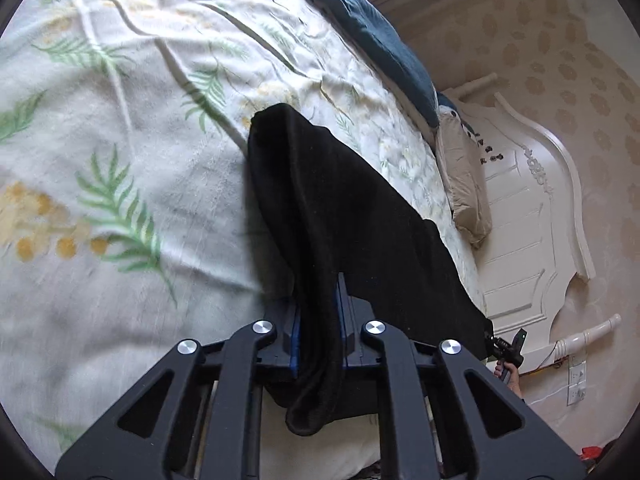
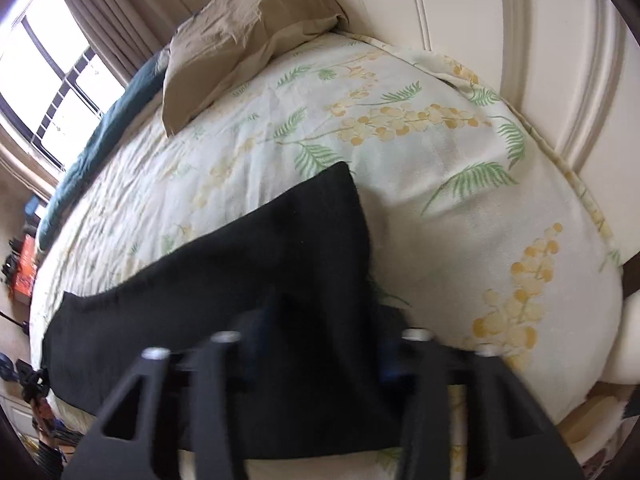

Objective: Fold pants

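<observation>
Clearly, black pants [image 1: 340, 208] and floral bedspread [image 1: 120, 120] bear no readable writing.

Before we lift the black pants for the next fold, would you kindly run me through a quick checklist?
1. Left tool shut on the black pants: ok.
2. Right tool shut on the pants: ok, though that view is blurred.
3. Pants stretched between both tools: ok.
4. Far end lying flat on the floral bedspread: ok.
5. Tan pillow away from the pants: ok.
6. Legs aligned evenly: cannot tell.
</observation>
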Tool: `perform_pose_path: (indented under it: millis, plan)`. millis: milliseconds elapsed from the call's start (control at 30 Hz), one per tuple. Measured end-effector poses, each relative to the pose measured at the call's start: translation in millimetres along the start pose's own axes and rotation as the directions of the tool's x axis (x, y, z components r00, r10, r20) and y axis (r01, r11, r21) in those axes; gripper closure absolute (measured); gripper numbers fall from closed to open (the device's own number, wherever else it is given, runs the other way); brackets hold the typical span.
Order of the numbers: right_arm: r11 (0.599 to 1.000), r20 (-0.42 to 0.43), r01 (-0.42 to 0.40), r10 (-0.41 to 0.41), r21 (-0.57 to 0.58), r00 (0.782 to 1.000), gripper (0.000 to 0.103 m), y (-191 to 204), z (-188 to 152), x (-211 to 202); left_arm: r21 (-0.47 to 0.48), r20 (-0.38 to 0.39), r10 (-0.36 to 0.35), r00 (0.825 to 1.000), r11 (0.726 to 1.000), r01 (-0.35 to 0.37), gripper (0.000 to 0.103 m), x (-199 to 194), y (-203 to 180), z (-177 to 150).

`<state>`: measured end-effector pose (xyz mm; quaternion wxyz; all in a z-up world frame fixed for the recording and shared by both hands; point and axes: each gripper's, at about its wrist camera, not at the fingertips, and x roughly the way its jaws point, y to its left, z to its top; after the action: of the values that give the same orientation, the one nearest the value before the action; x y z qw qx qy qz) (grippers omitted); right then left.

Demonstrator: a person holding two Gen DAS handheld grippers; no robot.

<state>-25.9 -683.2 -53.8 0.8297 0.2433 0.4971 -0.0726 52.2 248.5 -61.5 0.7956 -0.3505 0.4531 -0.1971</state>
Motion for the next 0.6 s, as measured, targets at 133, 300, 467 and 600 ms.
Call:
perform_pose_path:
  millis: [133,300,467,600]
  plan:
    - [1.000,-0.007,-0.003,0.003,-0.007,1.000,0.089,-4.0,1.7,-1.1,0.016,0.038,0.016,0.999,1.000,-0.016,0.092,-20.8,-2.6,-8.3]
    - [0.995,0.009,-0.078,0.078,0.067,0.997,0.081,-17.6,0.2,-7.0,0.058,-0.008,0.075,0.997,0.995,-0.075,0.088,-6.4,3.6,-5.4]
    - [0.981,0.047,-0.133,0.127,0.140,0.991,0.055,-38.7,-3.8,-24.1,0.015,0.109,0.068,0.992,0.997,-0.071,0.081,-41.0,9.9,1.6]
    - [0.963,0.034,-0.180,0.177,0.202,0.984,0.054,-56.7,-7.9,-25.4,0.009,0.162,0.071,0.984,0.997,-0.073,0.071,-63.8,-2.7,7.0]
